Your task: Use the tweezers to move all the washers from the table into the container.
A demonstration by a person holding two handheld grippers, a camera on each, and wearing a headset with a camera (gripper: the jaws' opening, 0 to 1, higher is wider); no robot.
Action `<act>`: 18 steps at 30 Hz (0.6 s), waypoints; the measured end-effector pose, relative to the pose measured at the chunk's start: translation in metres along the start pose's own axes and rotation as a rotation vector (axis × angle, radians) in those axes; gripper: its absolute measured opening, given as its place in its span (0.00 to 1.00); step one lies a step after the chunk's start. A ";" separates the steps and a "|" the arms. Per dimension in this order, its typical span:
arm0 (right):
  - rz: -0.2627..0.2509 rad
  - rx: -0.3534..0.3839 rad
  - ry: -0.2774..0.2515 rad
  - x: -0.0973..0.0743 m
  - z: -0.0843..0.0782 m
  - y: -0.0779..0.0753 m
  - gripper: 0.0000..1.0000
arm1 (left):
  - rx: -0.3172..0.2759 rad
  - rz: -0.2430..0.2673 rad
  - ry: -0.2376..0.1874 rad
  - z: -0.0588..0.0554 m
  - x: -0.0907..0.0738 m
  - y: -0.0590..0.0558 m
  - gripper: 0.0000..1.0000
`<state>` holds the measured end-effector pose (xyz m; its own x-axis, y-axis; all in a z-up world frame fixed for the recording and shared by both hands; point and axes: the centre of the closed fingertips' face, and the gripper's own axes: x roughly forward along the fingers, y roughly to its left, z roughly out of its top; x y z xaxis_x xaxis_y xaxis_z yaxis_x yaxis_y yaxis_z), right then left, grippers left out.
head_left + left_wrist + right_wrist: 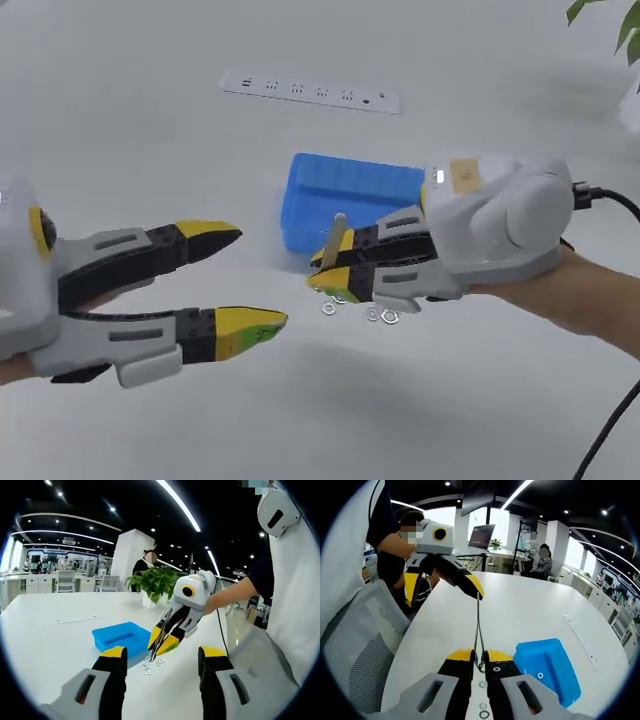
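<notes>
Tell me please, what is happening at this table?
A person works with two handheld grippers. The right gripper is shut on the tweezers, just above several washers lying on the white table beside the blue container. One washer lies inside the container. The left gripper is open, empty, and off to the side.

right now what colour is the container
Blue. The container shows best in the head view.

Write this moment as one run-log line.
right hand-held gripper: shut on metal tweezers | left hand-held gripper: open | small metal washers: beside blue plastic container, one inside
</notes>
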<state>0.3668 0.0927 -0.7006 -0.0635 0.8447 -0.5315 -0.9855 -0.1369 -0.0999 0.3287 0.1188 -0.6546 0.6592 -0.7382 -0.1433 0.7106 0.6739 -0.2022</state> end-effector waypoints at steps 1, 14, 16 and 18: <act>-0.002 -0.004 -0.001 -0.002 0.002 -0.001 0.09 | -0.007 0.026 -0.026 0.003 -0.001 0.003 0.68; -0.054 -0.055 -0.024 -0.020 0.029 -0.036 0.09 | 0.004 0.123 -0.176 0.025 -0.013 0.022 0.90; -0.067 -0.056 -0.026 -0.022 0.030 -0.044 0.09 | 0.020 0.120 -0.168 0.024 -0.012 0.022 0.93; -0.082 -0.061 -0.026 -0.024 0.031 -0.052 0.09 | 0.051 0.117 -0.162 0.022 -0.009 0.021 1.00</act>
<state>0.4147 0.0959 -0.6563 0.0125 0.8673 -0.4977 -0.9763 -0.0970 -0.1935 0.3435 0.1402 -0.6358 0.7658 -0.6431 -0.0042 0.6360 0.7582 -0.1434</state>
